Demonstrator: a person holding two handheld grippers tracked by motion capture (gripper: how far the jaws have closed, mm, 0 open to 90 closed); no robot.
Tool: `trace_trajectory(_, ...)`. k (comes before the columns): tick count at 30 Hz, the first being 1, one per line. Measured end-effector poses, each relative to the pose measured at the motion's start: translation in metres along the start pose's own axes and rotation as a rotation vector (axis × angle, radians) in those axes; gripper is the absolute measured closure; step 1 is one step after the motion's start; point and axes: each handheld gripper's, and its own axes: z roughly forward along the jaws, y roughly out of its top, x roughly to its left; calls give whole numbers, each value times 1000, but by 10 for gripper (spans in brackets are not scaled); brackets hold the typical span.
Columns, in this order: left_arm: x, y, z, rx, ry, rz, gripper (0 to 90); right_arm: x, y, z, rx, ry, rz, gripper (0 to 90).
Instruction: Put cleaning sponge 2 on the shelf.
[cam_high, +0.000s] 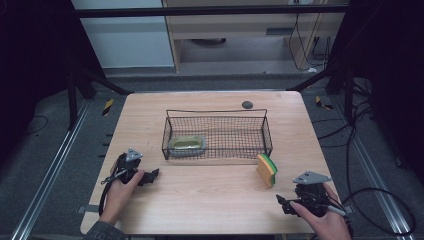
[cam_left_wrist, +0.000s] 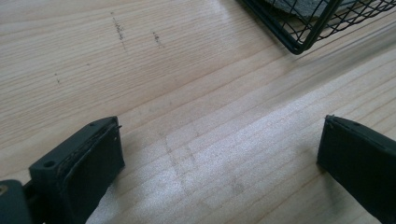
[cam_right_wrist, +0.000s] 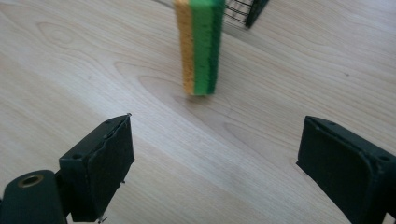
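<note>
Hands come in from the bottom of the high view: the left hand (cam_high: 119, 192) holds the left gripper (cam_high: 150, 176) near the table's (cam_high: 210, 200) left edge, the right hand (cam_high: 325, 220) holds the right gripper (cam_high: 281, 201) near the front right corner. Bare wood lies open between them. A wire basket (cam_high: 265, 131) sits mid-table with a greenish container (cam_high: 187, 144) in its left end; a sponge (cam_high: 267, 170) stands on edge just in front of the basket's right corner, near the right gripper.

Seen from the left gripper view, both jaws stand wide apart and empty above bare wood, the basket's corner (cam_left_wrist: 299, 44) ahead to the right.

Looking along the right gripper view, the jaws are likewise spread wide, gripping nothing; the yellow-and-green sponge (cam_right_wrist: 201, 46) stands upright ahead, apart from them.
</note>
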Motion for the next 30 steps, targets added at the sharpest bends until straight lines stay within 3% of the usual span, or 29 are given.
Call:
trace_trajectory(5, 0, 0, 0, 0, 1, 0, 0, 7, 22, -5, 48, -3, -46, 109)
trace_trajectory(12, 0, 0, 0, 1, 1, -2, 0, 11, 58, -12, 106, -43, -77, 177)
trace_trajectory(15, 0, 0, 0, 0, 1, -2, 0, 10, 72, -14, 123, -42, -69, 193)
trace_trajectory(20, 0, 0, 0, 0, 0, -2, 0, 14, 90, -13, 159, -61, -101, 192)
trace_trajectory(22, 0, 0, 0, 0, 1, -3, 0, 18, 97, -12, 174, -58, -124, 187)
trace_trajectory(30, 0, 0, 0, 0, 0, -2, 0, 20, 115, 2, 247, -23, -114, 205)
